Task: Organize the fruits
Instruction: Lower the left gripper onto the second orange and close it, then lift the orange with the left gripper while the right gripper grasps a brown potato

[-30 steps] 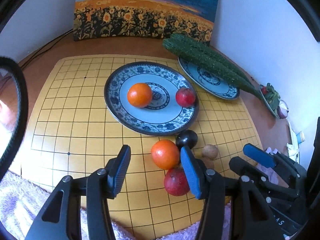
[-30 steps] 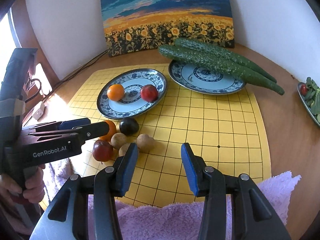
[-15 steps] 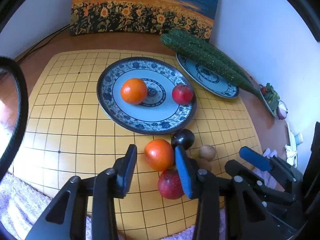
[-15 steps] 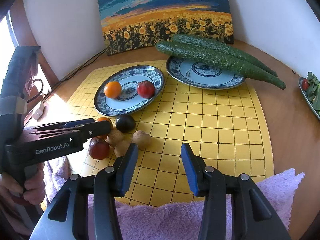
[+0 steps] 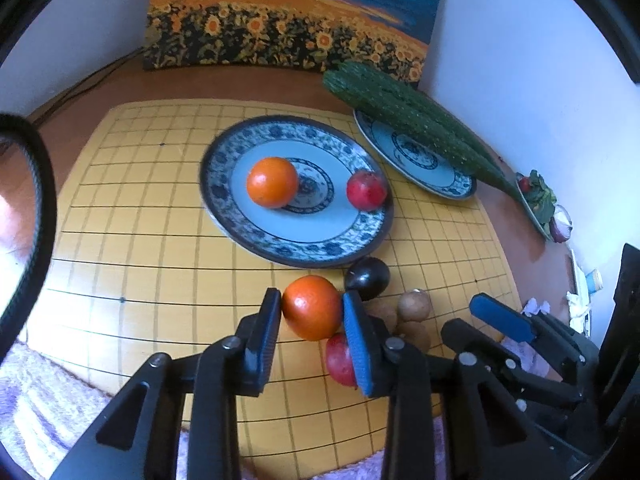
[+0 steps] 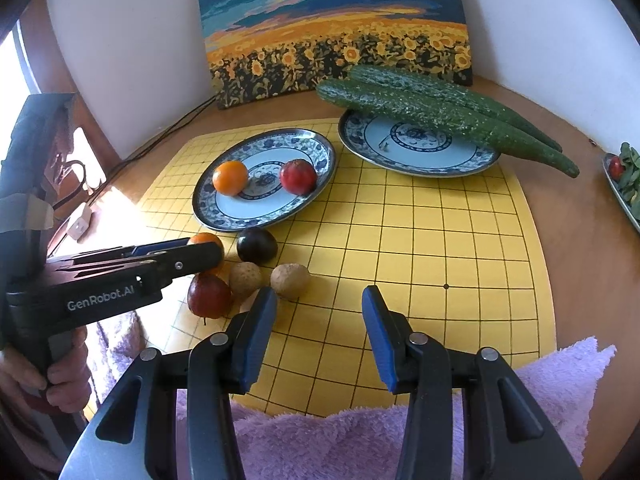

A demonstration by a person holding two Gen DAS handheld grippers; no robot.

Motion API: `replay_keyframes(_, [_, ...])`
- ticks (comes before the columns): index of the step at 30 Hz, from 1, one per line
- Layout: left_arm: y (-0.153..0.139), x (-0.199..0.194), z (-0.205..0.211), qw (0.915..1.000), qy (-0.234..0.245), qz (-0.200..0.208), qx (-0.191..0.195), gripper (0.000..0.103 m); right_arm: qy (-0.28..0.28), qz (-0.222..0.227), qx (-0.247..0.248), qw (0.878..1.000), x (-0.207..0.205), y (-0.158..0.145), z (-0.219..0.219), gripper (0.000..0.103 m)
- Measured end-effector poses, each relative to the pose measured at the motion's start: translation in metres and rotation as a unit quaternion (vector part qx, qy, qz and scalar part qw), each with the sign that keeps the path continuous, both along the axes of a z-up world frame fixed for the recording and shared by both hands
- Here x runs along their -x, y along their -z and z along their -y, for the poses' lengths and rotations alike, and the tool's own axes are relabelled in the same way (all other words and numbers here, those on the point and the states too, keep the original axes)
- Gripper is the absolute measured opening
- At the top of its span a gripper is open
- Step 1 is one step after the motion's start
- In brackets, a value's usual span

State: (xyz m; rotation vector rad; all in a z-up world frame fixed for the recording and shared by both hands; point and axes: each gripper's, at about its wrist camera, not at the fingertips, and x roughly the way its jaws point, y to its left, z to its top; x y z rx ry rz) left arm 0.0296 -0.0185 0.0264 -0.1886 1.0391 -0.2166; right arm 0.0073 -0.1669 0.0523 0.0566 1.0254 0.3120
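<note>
The left gripper (image 5: 312, 314) is closing its jaws, a moment ago wide apart, around the loose orange (image 5: 313, 307) on the yellow mat (image 5: 140, 240), the pads now touching both its sides. The right gripper (image 6: 319, 322) is waiting with jaws apart on nothing. By my reading, this orange is heading for the plate (image 5: 240, 232), joining the two fruits there.

Left hand-held gripper (image 5: 311, 312) angled down, jaws closing; right hand-held gripper (image 6: 319, 312) angled down, jaws apart.
</note>
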Motion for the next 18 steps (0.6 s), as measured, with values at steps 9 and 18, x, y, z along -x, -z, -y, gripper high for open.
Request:
replay_keyframes(9, [-0.008, 0.011, -0.024, 0.9989, -0.03, 0.024, -0.026, 0.033, -0.001, -0.002, -0.005, 1.0, -0.001, 0.001, -0.009, 0.046])
replay_keyframes(18, [-0.007, 0.017, -0.044, 0.9982, -0.044, 0.028, -0.031, 0.033, -0.002, -0.006, -0.001, 1.0, -0.006, 0.004, -0.021, 0.046])
